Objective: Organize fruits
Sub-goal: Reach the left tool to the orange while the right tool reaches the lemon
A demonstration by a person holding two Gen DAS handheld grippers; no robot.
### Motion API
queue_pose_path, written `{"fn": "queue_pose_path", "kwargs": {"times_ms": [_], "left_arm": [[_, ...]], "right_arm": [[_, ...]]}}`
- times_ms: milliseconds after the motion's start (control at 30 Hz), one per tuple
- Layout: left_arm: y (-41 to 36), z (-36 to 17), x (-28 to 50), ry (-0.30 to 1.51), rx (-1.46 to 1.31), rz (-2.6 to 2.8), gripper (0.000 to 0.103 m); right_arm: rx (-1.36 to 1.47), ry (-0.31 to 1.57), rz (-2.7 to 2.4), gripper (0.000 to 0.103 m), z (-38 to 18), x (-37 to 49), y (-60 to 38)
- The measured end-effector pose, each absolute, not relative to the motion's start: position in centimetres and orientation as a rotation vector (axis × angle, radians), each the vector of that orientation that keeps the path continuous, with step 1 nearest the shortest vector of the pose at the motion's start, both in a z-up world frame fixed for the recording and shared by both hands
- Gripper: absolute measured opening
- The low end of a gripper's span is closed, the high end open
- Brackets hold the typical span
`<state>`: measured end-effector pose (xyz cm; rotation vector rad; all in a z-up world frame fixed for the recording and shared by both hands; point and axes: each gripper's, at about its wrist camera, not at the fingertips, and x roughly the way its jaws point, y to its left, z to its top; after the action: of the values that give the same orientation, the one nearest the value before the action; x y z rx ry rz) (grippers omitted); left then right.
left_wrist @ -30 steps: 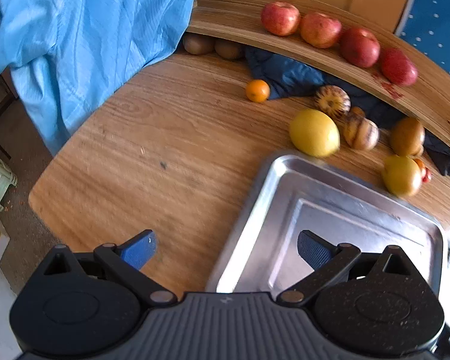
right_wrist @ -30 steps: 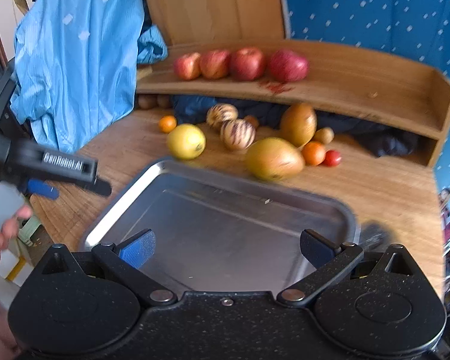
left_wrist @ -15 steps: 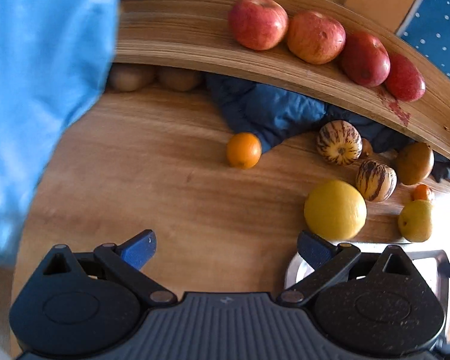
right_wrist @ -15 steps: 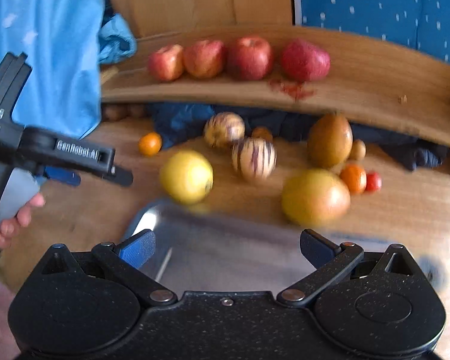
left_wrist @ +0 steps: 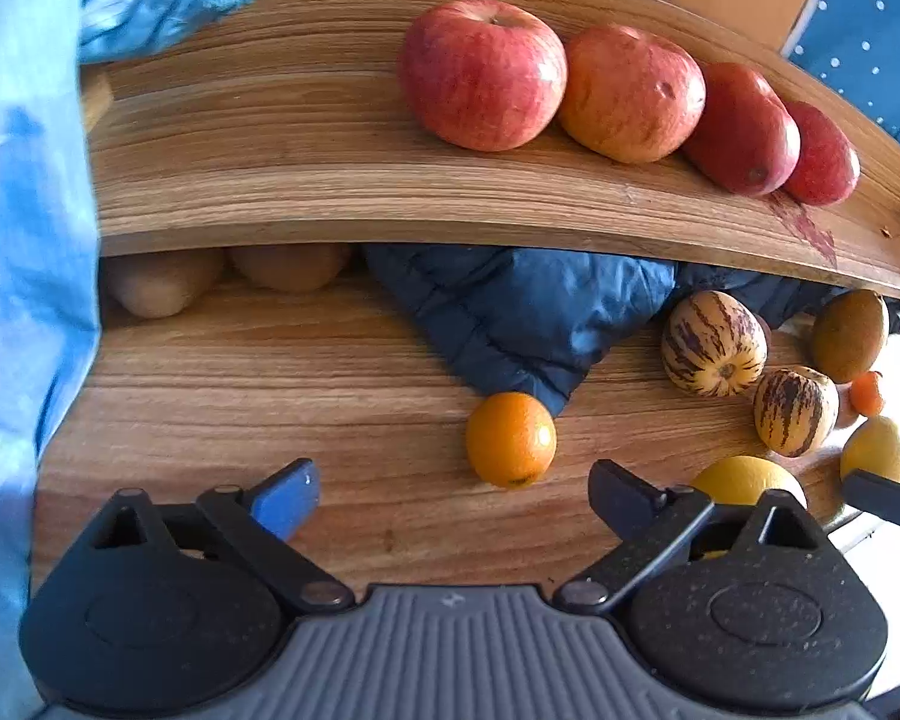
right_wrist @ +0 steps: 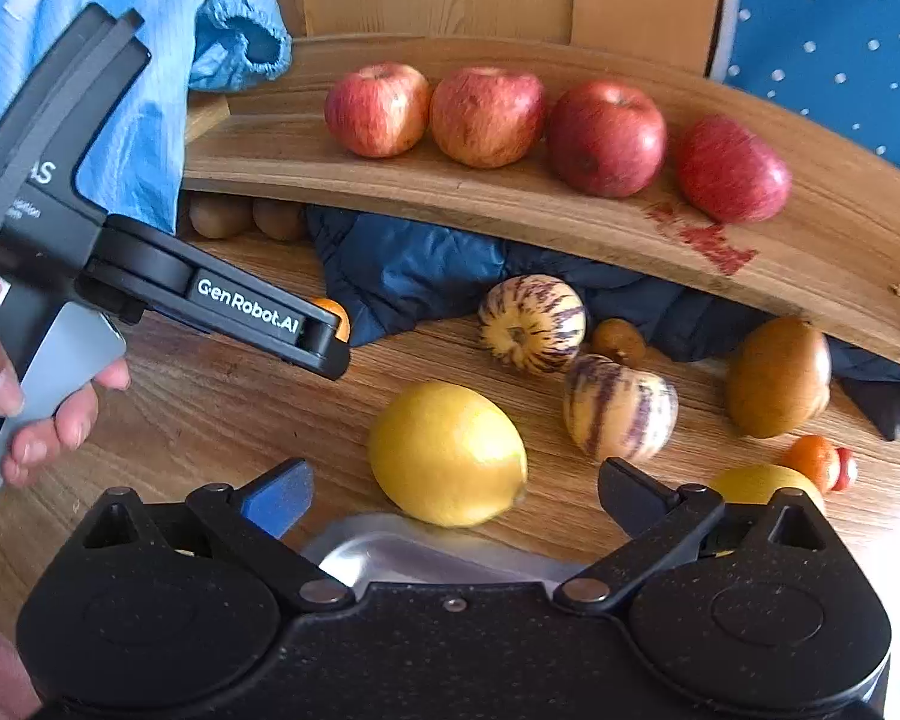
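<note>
On the shelf (left_wrist: 306, 180): four apples (left_wrist: 483, 72) | table: two striped melons (left_wrist: 714, 342) | small orange (left_wrist: 510, 438) just ahead between left gripper (left_wrist: 453, 495) fingers, spread wide, empty | right gripper (right_wrist: 453, 495) likewise agape, lemon (right_wrist: 447, 453) between fingers.

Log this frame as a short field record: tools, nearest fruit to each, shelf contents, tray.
left tool: open, empty, aimed at the small orange
right tool: open, empty, aimed at the large yellow fruit
shelf: four red apples in a row
tabletop: two striped melons, brown fruit, dark blue cloth
tray: metal, only its near corner visible
</note>
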<state>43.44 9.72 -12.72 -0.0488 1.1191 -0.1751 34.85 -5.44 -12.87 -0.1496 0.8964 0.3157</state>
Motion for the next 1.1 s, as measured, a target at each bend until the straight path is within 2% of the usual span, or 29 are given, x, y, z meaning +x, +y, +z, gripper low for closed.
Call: {"fn": "queue_pose_path", "kwargs": {"times_ms": [267, 333, 467, 533, 567, 633, 800, 900, 1100], "left_arm": [[8.2, -13.8, 44.6, 1.079, 0.023, -0.195, 0.087], [7.8, -13.9, 44.8, 1.064, 0.034, -0.210, 0.079], [7.2, -13.9, 44.5, 1.045, 0.032, -0.236, 0.069], [7.0, -13.8, 44.2, 1.037, 0.024, -0.256, 0.059], [7.0, -13.7, 44.0, 1.034, 0.023, -0.264, 0.059], [6.5, -13.8, 44.0, 1.031, 0.022, -0.278, 0.050], [5.6, -13.6, 42.7, 1.028, 0.018, -0.260, 0.037], [5.8, -13.5, 42.7, 1.032, 0.018, -0.255, 0.035], [5.7, -13.3, 42.2, 1.041, 0.001, -0.269, 0.035]], "right_arm": [[-0.150, 0.917, 0.279, 0.094, -14.0, 36.4, -4.5], [-0.151, 0.925, 0.281, 0.090, -14.3, 36.5, -4.3], [-0.154, 0.930, 0.275, 0.081, -14.5, 36.8, -4.0], [-0.155, 0.927, 0.270, 0.079, -14.5, 36.8, -3.9], [-0.156, 0.925, 0.263, 0.077, -14.6, 36.7, -3.9], [-0.152, 0.929, 0.254, 0.075, -14.7, 36.8, -3.9], [-0.153, 0.932, 0.249, 0.072, -15.0, 36.8, -3.9], [-0.158, 0.923, 0.260, 0.065, -15.1, 36.6, -3.7], [-0.146, 0.890, 0.244, 0.064, -14.8, 36.2, -4.0]]}}
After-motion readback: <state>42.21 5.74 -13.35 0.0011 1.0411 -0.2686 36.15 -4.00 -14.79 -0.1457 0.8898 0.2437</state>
